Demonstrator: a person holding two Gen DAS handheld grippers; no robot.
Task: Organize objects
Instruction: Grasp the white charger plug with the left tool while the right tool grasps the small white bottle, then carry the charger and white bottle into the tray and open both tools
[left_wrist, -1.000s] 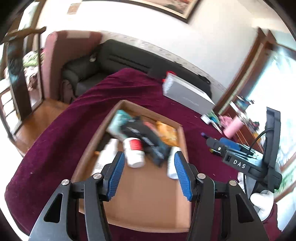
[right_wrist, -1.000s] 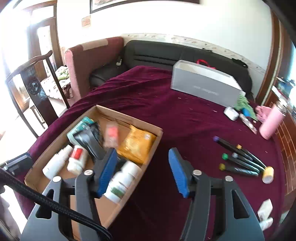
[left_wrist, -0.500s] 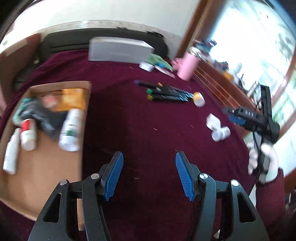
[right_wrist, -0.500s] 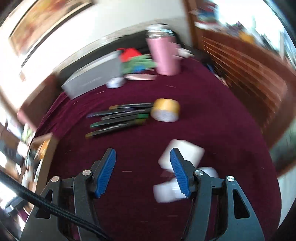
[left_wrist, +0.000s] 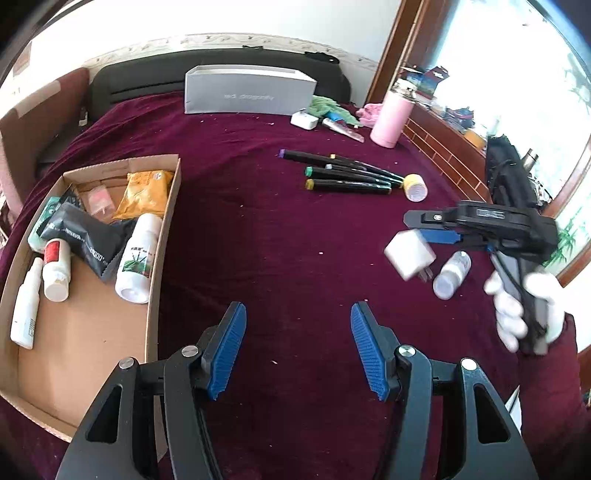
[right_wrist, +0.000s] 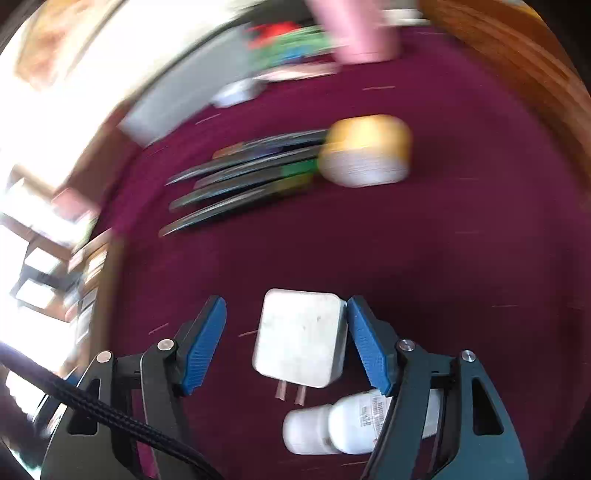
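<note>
A white plug charger (right_wrist: 301, 341) lies on the maroon cloth between the open jaws of my right gripper (right_wrist: 284, 339); the right pad touches its edge, the left pad stands apart. It also shows in the left wrist view (left_wrist: 410, 253), with the right gripper (left_wrist: 436, 230) over it. A small white bottle (right_wrist: 343, 428) lies just behind the charger. My left gripper (left_wrist: 297, 347) is open and empty above bare cloth. A cardboard box (left_wrist: 168, 221) at the left holds bottles and packets.
Several black markers (left_wrist: 347, 177) and a yellow-capped jar (left_wrist: 415, 186) lie mid-table. A grey box (left_wrist: 251, 94), a pink flask (left_wrist: 391, 120), a white adapter (left_wrist: 304, 120) and green cloth stand at the back. A wooden ledge runs along the right edge.
Both grippers swung right, away from the cardboard box. My right gripper dropped down over the white charger, which now sits between its jaws.
</note>
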